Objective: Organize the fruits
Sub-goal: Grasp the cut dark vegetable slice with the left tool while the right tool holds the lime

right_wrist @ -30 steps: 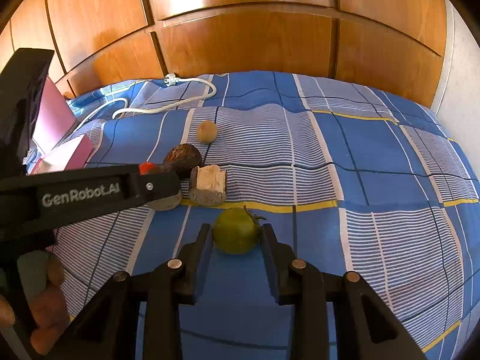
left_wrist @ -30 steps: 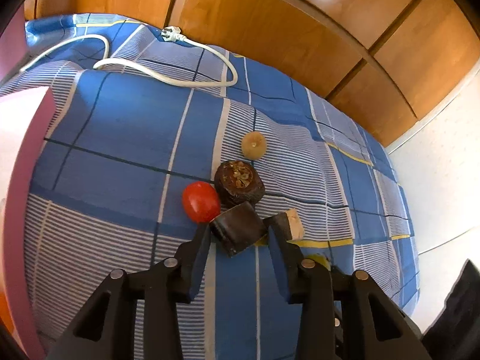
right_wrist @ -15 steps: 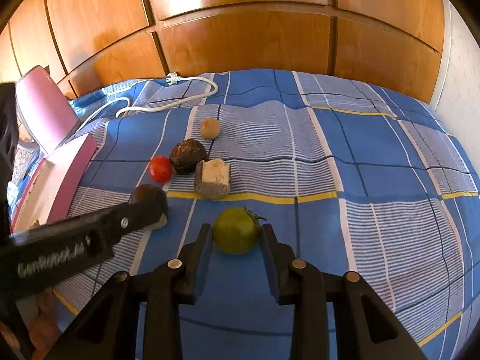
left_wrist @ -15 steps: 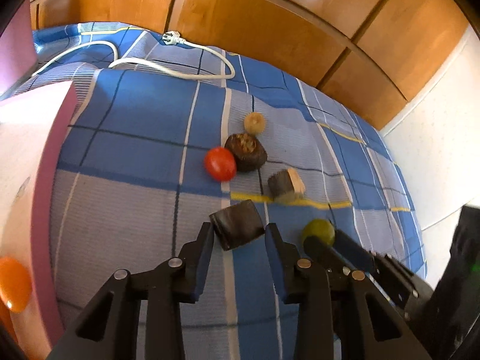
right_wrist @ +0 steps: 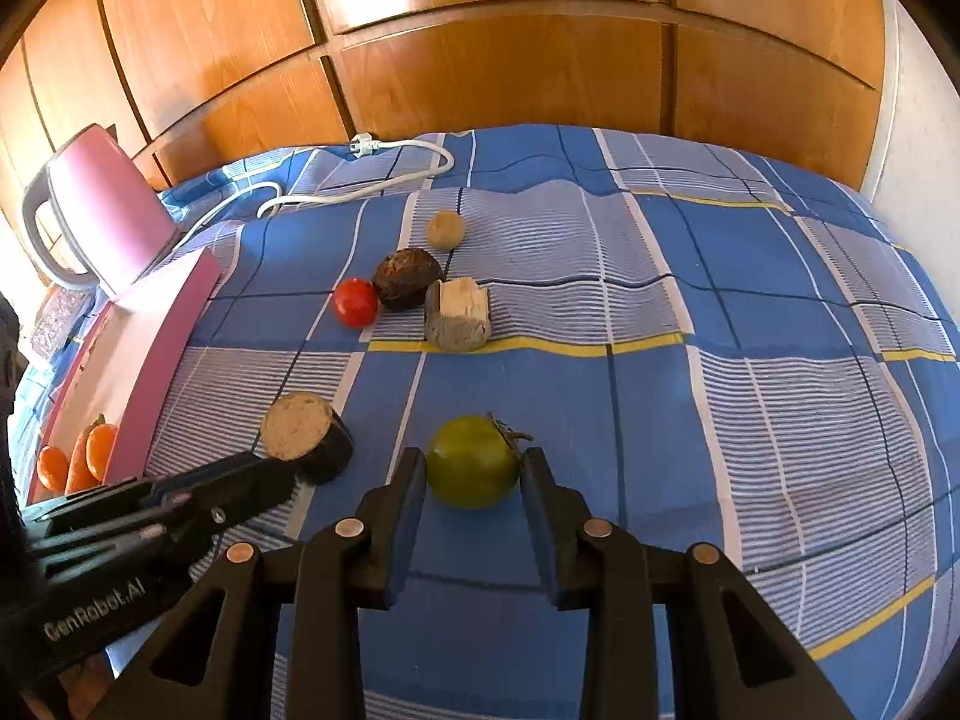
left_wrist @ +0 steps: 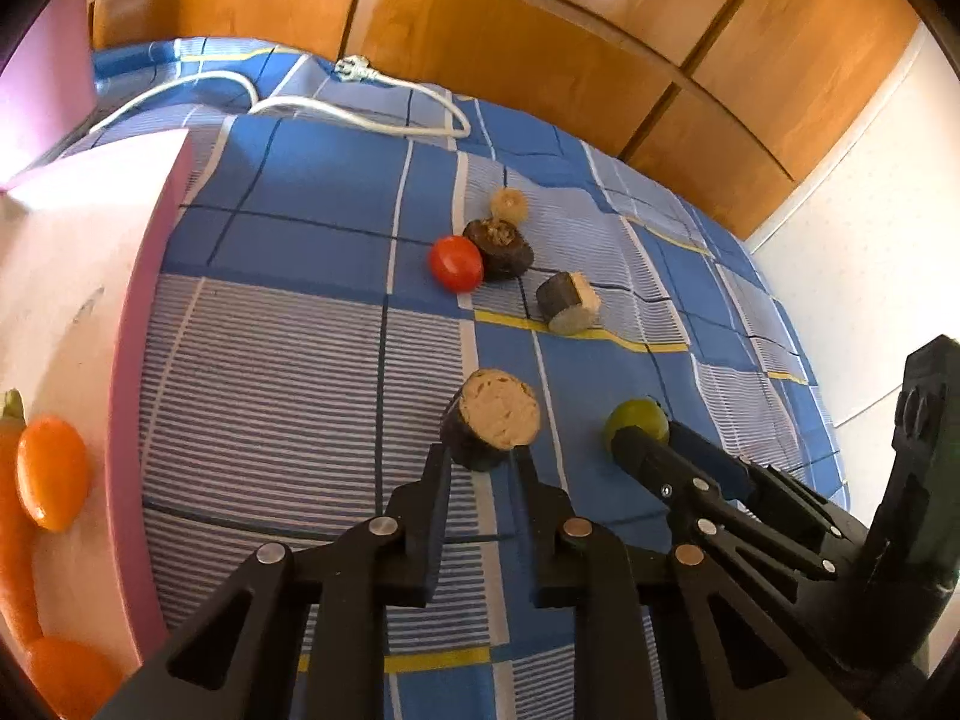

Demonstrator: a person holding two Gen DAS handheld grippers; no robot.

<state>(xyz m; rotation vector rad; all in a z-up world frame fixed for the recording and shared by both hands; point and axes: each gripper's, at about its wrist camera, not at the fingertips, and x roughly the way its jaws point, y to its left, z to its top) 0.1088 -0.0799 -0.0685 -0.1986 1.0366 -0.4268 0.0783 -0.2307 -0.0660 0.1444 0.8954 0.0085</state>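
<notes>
My left gripper point(left_wrist: 480, 461) is closing on a dark-skinned cut piece point(left_wrist: 492, 423) with a round tan face, and its fingertips press the piece's sides. The same piece point(right_wrist: 303, 435) shows in the right wrist view just above the blue checked bedspread. My right gripper point(right_wrist: 472, 471) is shut on a green round fruit point(right_wrist: 471, 462), which rests on the cloth. Further back lie a red tomato point(left_wrist: 456, 262), a dark wrinkled fruit point(left_wrist: 499, 246), a small tan ball point(left_wrist: 508, 203) and a pale cut block point(left_wrist: 567, 303).
A pink tray point(left_wrist: 135, 360) at the left holds orange fruits point(left_wrist: 51, 471) and a carrot. A pink kettle point(right_wrist: 102, 210) stands behind it. A white cable with a plug point(right_wrist: 360, 180) lies at the back of the bed, before a wooden panel wall.
My left gripper has drawn the dark piece back from the group, toward the pink tray. The piece has turned its tan face up, and the jaws have narrowed. The right gripper has stayed still.
</notes>
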